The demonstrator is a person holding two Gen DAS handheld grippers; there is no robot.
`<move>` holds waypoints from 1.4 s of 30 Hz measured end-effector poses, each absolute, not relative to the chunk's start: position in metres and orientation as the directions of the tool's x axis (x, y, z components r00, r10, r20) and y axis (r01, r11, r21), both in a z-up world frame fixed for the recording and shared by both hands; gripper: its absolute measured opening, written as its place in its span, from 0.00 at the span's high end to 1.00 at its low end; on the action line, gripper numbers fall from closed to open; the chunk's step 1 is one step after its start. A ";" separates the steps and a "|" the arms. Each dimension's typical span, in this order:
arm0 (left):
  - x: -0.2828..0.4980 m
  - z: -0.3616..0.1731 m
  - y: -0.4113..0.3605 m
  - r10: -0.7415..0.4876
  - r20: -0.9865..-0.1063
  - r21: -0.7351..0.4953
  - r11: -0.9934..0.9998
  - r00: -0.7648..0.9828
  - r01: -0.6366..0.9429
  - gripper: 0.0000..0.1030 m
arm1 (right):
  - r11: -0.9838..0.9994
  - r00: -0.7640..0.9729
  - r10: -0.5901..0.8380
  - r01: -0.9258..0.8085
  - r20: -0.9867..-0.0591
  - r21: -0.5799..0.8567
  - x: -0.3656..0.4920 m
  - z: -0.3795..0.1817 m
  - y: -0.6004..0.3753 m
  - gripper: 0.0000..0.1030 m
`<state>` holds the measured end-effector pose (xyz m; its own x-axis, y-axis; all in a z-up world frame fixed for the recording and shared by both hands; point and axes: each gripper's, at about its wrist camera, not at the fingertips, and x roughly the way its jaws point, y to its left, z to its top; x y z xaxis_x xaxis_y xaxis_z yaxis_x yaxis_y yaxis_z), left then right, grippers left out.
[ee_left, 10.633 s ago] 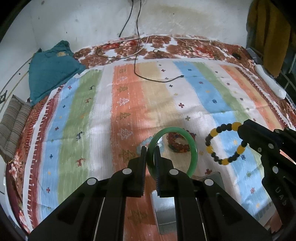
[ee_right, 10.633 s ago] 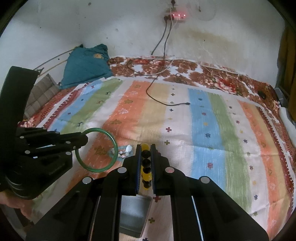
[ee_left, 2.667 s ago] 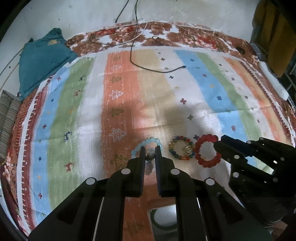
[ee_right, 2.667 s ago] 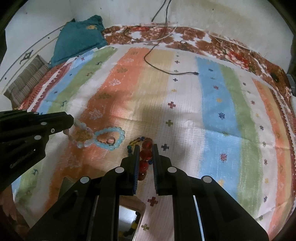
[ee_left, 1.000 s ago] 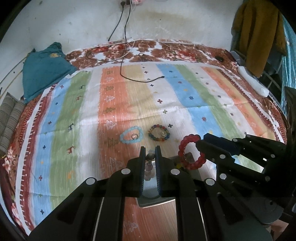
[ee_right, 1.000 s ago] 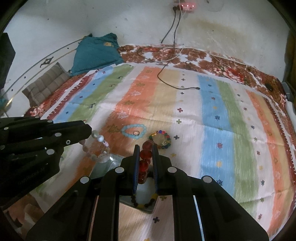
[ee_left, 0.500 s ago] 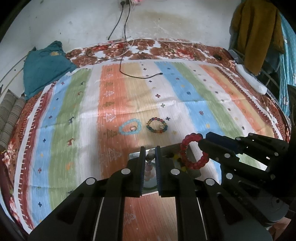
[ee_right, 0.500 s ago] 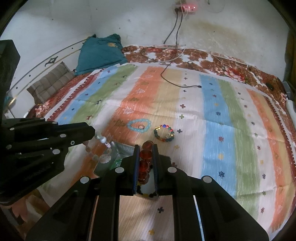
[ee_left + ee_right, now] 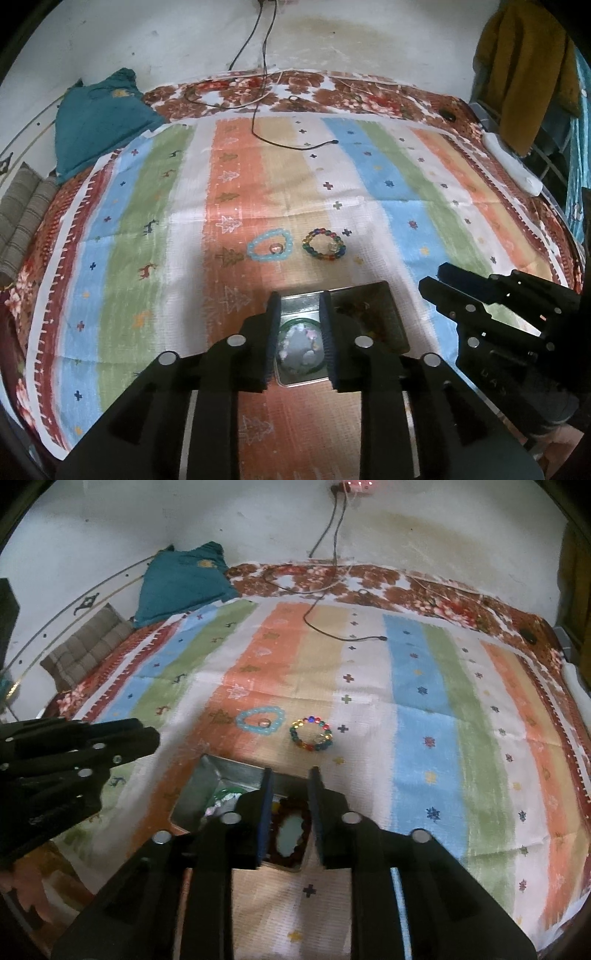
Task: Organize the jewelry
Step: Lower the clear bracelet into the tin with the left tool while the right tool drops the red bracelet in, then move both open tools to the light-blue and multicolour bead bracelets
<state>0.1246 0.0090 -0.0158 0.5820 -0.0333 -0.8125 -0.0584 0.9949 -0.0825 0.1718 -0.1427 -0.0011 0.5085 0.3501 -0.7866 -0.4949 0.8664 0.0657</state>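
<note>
A metal tray [image 9: 373,287] with two compartments lies on the striped cloth [image 9: 155,236]. My left gripper [image 9: 299,343] is open above the left compartment, where a pale bead bracelet [image 9: 300,343] lies inside a green bangle [image 9: 284,326]. My right gripper [image 9: 290,814] is open above the right compartment, where a red bead bracelet [image 9: 291,832] lies. A light blue bracelet [image 9: 270,248] and a multicoloured bracelet [image 9: 325,244] lie on the cloth beyond the tray; they also show in the right wrist view, the blue one [image 9: 260,720] and the multicoloured one [image 9: 311,734].
A black cable [image 9: 258,122] runs across the far cloth. A teal pillow [image 9: 99,118] and a striped cushion [image 9: 22,218] lie at the far left. A yellow garment [image 9: 524,66] hangs at the far right.
Both grippers have opened. The pale bracelet dropped from the left into the left compartment, the red bracelet from the right into the right compartment.
</note>
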 end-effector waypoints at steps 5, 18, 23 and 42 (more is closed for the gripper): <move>0.128 -0.017 0.013 -0.021 -0.817 -0.077 0.994 0.576 -0.073 0.70 | 0.877 0.505 0.326 -0.477 -0.799 0.056 0.179 -0.005 -0.144 0.70; 0.135 -0.016 0.018 0.001 -0.810 -0.064 0.994 0.587 -0.091 0.38 | 0.892 0.496 0.302 -0.448 -0.814 0.058 0.194 -0.009 -0.144 0.50; 0.144 -0.019 0.026 0.009 -0.813 -0.073 0.990 0.582 -0.118 0.31 | 0.898 0.495 0.294 -0.436 -0.817 0.059 0.201 -0.011 -0.143 0.42; 0.179 -0.025 0.046 0.077 -0.817 -0.017 0.987 0.572 -0.159 0.15 | 0.904 0.488 0.277 -0.425 -0.828 0.052 0.226 -0.016 -0.138 0.28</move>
